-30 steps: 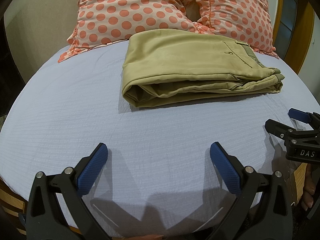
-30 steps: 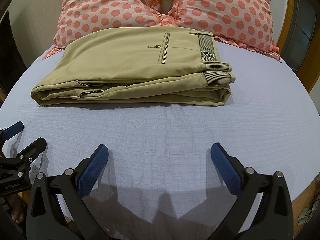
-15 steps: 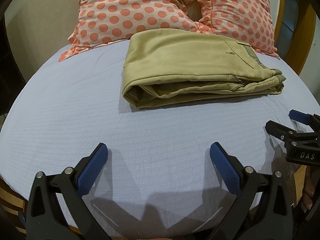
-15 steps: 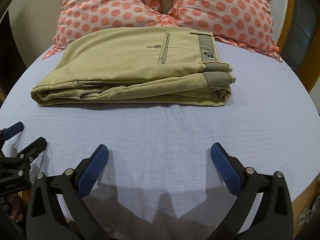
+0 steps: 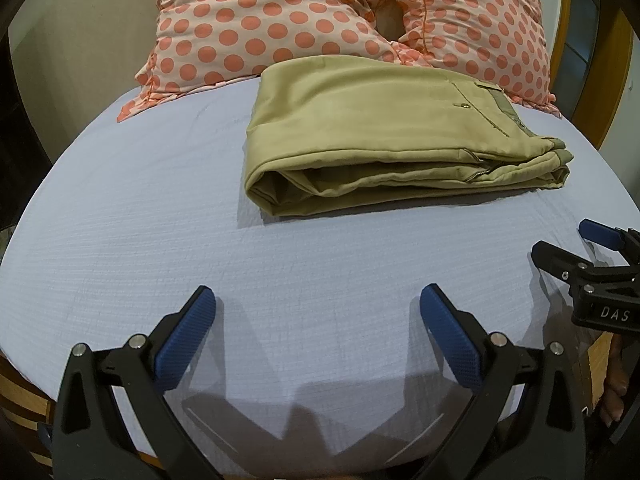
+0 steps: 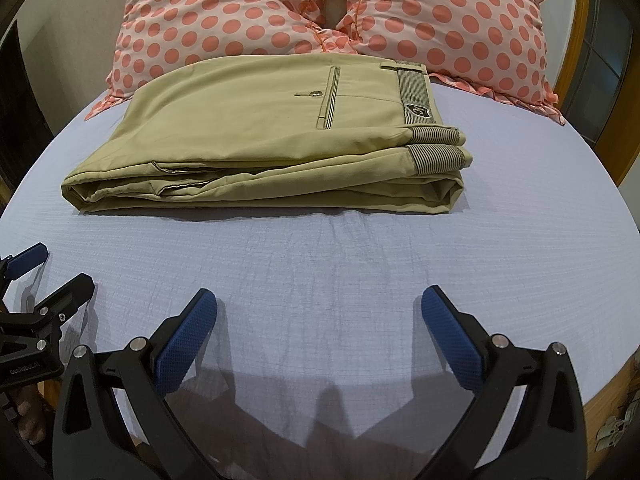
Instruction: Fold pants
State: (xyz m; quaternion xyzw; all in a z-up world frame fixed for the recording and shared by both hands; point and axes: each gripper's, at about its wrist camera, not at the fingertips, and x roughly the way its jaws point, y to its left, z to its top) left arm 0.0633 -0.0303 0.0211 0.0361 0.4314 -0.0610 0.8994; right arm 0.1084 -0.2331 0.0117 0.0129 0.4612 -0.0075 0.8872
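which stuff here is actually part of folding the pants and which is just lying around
Part of the job:
- pants, folded into a stack on the bed
- left gripper, jaws open, holding nothing
- right gripper, jaws open, holding nothing

Just there:
- two spotted pillows behind the pants
- blue sheet
- wooden bed frame

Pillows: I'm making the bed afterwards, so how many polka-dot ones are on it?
2. The left pillow and the right pillow lean side by side at the head of the bed, behind the folded pants. Others may lie out of view.
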